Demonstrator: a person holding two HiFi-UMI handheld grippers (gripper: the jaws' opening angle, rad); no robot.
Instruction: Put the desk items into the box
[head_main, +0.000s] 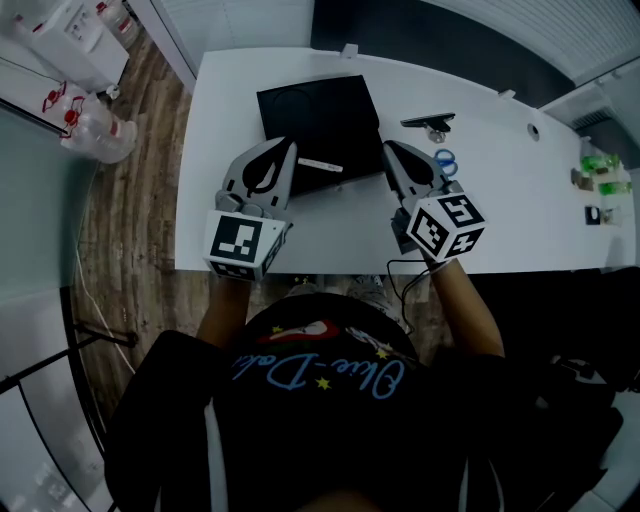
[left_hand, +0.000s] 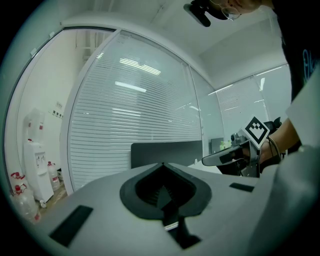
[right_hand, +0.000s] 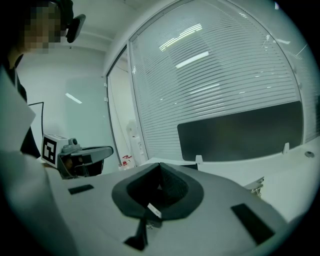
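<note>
The head view alone shows the task's things. On the white worktop (head_main: 300, 240) a flat black box (head_main: 312, 112) lies toward the far side, left of the middle. A small white stick-shaped item (head_main: 322, 165) lies on the box's near part; whether it rests inside cannot be told. The left claw (head_main: 290, 147) reaches over the box's near left corner. The right claw (head_main: 388, 147) sits at its near right corner. Each covers part of the box's edge, and the white item lies between them, touching neither.

Right of the box lies a dark clip-like item (head_main: 428, 122). A blue ringed item (head_main: 446, 160) is just beside the right claw. Small green things (head_main: 598, 165) stand at the worktop's far right, well apart.

The two gripper views show what the head view does not: on both claws the jaws are closed tip to tip, with nothing pinched between them. Each claw's own grey body fills the lower half of its view, so the box and most of the worktop are hidden there. Each view shows the other claw off to one side with its marker cube (left_hand: 256, 130), and window blinds (left_hand: 140, 110) beyond. The right gripper view also shows a dark panel (right_hand: 240, 132) behind the worktop's far edge.

On the floor to the left stand water bottles (head_main: 95, 130) and a dispenser (head_main: 70, 30).
</note>
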